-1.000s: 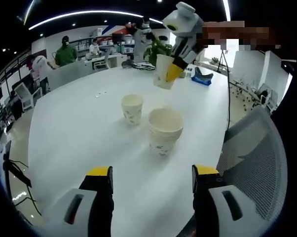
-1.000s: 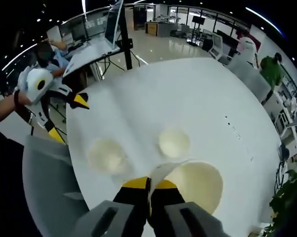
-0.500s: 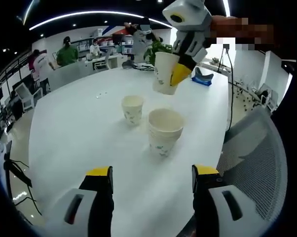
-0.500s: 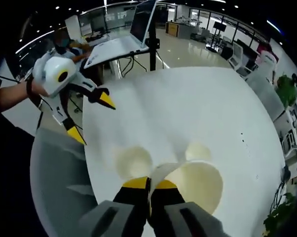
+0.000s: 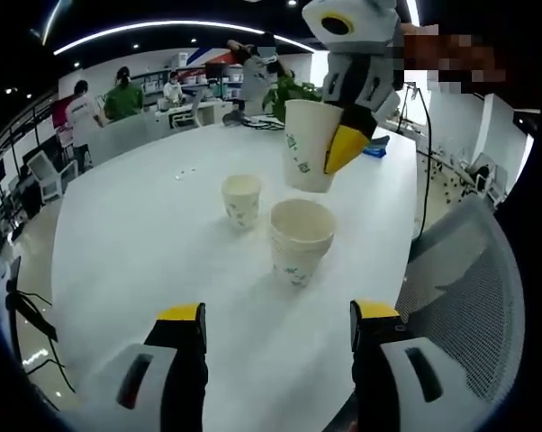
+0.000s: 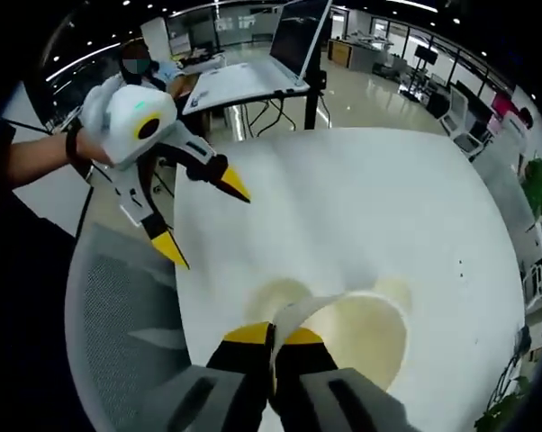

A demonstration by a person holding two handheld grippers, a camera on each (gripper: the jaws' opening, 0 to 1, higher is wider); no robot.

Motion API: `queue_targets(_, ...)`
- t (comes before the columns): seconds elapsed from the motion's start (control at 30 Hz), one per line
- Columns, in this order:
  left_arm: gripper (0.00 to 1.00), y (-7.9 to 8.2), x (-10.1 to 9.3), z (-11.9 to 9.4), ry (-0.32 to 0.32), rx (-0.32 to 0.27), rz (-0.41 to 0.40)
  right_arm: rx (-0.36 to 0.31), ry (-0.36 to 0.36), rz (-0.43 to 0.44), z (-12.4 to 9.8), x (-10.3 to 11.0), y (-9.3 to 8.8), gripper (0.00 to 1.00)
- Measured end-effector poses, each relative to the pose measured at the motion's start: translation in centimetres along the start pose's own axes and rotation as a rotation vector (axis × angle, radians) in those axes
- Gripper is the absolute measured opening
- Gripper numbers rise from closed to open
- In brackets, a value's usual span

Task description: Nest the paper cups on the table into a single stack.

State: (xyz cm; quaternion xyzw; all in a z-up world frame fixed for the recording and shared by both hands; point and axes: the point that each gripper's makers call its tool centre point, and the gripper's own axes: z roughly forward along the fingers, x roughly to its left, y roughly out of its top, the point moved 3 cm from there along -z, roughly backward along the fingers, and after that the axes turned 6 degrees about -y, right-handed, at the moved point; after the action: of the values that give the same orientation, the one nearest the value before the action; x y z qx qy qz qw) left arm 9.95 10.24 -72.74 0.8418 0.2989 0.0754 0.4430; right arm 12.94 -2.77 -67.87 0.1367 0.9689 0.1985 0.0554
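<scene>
A short stack of nested paper cups (image 5: 300, 241) stands on the white round table (image 5: 145, 243), with a single paper cup (image 5: 241, 199) just behind it to the left. My right gripper (image 5: 341, 148) hangs above the stack, shut on the rim of a third paper cup (image 5: 307, 157). In the right gripper view that held cup (image 6: 356, 333) shows its open mouth, pinched at the rim by the right gripper (image 6: 273, 337), and the stack (image 6: 275, 295) lies just beneath it. My left gripper (image 5: 275, 317) is open over the table's near edge; it also appears as the left gripper (image 6: 199, 207).
A grey mesh chair (image 5: 465, 297) stands at the table's near right edge. Potted plants (image 5: 289, 90) and blue items (image 5: 372, 144) lie at the far side. People (image 5: 120, 94) stand by desks in the background. A desk with a laptop (image 6: 253, 67) stands beyond the table.
My right gripper has carried its cup nearer and lower, until it hangs over the stack. The left gripper and the cups on the table have not moved.
</scene>
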Motion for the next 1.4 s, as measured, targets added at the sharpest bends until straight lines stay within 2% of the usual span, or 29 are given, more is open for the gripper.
queue_targets(0.2, 0.63, -0.1, -0.1, -0.2, 0.002, 0.001, -0.004, 0.007, 0.022, -0.01, 0.8, 1.0, 0.3, 0.0)
queue_targets(0.53, 0.63, -0.5, 0.2, -0.4, 0.011, 0.001, -0.017, 0.029, 0.046, -0.026, 2.7, 1.1, 0.4, 0.0)
queue_targets(0.9, 0.63, -0.8, 0.3, -0.4, 0.013, 0.004, -0.026, 0.045, 0.058, -0.031, 3.6, 1.7, 0.3, 0.0)
queue_targets(1.4, 0.63, -1.0, 0.5, -0.3, 0.012, 0.006, -0.029, 0.048, 0.061, -0.036, 4.6, 1.5, 0.2, 0.0)
